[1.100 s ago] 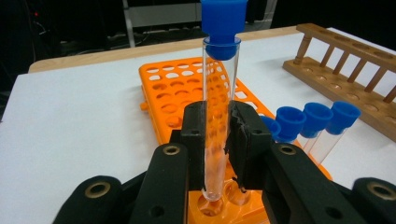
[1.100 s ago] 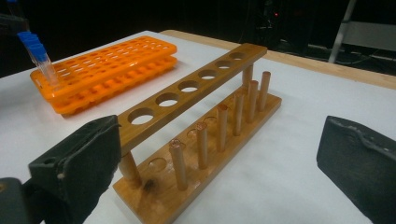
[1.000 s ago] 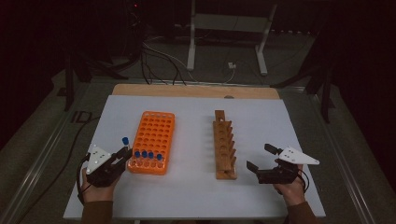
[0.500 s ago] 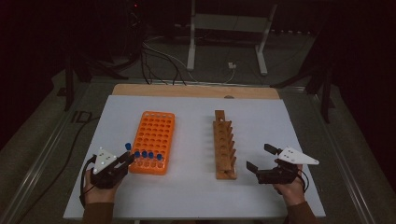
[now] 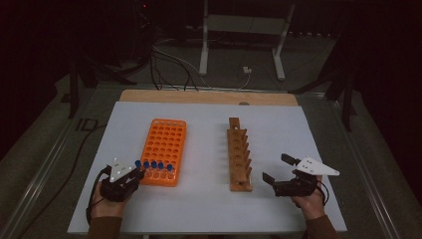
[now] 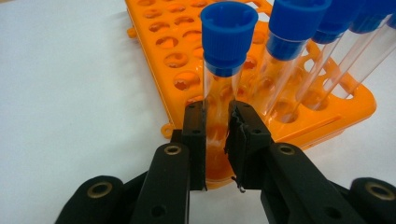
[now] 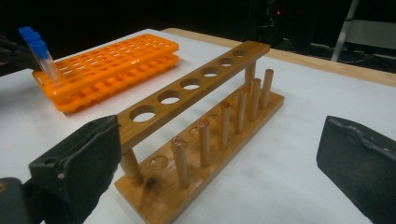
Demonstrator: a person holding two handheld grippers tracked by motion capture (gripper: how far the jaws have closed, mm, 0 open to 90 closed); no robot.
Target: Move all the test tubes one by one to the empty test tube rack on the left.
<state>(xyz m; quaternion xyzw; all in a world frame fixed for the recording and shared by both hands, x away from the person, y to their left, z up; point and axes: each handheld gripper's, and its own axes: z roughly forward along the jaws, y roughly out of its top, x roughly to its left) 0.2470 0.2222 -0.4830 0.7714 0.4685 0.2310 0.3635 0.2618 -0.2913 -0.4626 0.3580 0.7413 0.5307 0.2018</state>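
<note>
An orange tube rack [image 5: 164,144] lies left of centre on the white table, with a row of blue-capped test tubes [image 5: 158,165] along its near edge. My left gripper [image 5: 134,175] is at the rack's near left corner, shut on the glass of the end tube [image 6: 229,37]. Its pads [image 6: 196,135] clamp the tube below the cap, and the tube's lower end is hidden behind the jaws. A wooden tube rack [image 5: 239,154] with empty holes stands right of centre. My right gripper [image 5: 276,168] rests open just right of its near end, jaws wide with nothing between them.
The white tabletop [image 5: 204,209] has free room between the racks and along the front. A wooden strip [image 5: 209,97] runs along the far edge. Beyond the table, cables [image 5: 169,59] and a metal stand [image 5: 239,30] sit on the dark floor.
My left gripper has moved a little right and toward the orange rack's near corner, carrying the blue-capped tube with it. The right gripper has stayed put.
</note>
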